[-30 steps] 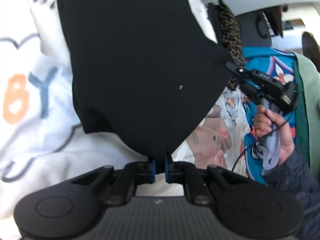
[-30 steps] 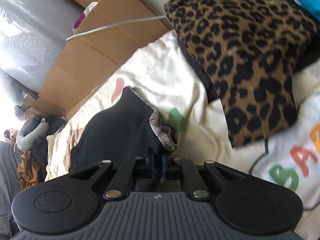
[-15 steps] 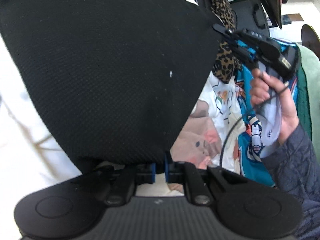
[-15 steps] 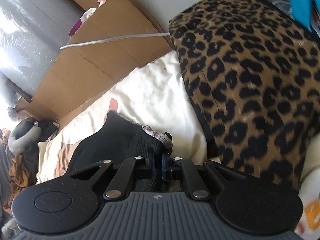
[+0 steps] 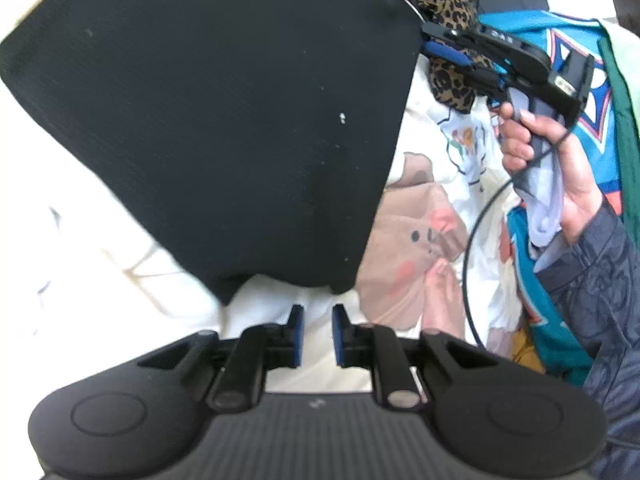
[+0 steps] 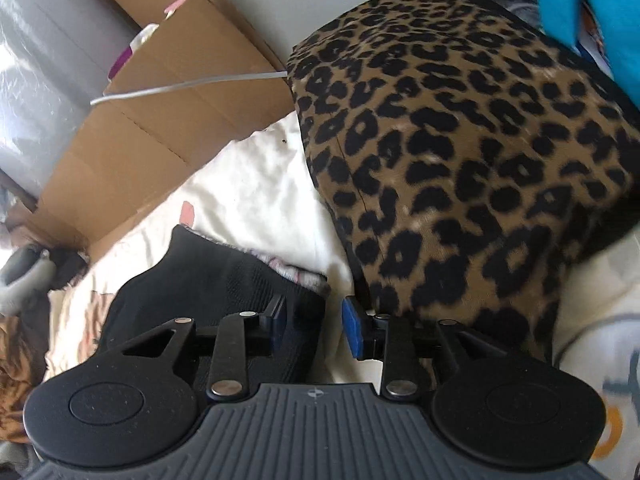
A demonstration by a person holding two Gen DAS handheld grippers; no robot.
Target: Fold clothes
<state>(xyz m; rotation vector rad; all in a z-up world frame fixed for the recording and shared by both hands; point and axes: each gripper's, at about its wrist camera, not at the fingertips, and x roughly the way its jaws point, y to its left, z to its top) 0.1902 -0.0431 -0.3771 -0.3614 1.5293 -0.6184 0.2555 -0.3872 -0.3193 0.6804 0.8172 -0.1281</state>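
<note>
A black knit garment (image 5: 220, 120) lies spread over white printed fabric and fills most of the left wrist view. My left gripper (image 5: 317, 332) is open just short of its near edge, with only white cloth between the fingers. The right gripper (image 5: 430, 40), held in a hand (image 5: 568, 176), sits at the garment's far right corner. In the right wrist view, the right gripper (image 6: 314, 326) is open. The black garment's (image 6: 224, 280) folded edge lies loose by its left finger. A leopard-print garment (image 6: 460, 140) is heaped just beyond on the right.
Flattened cardboard (image 6: 160, 120) with a white cable (image 6: 180, 86) and a bubble-wrap roll (image 6: 48, 60) stand behind the bed. A teal jersey (image 5: 560, 60) and cartoon-print cloth (image 5: 420, 220) lie right of the black garment. A dark sleeve (image 5: 600, 300) reaches in from the right.
Both grippers were shut on the black garment's edges and have opened and let go. The garment now rests on the white fabric, a little away from my left fingers.
</note>
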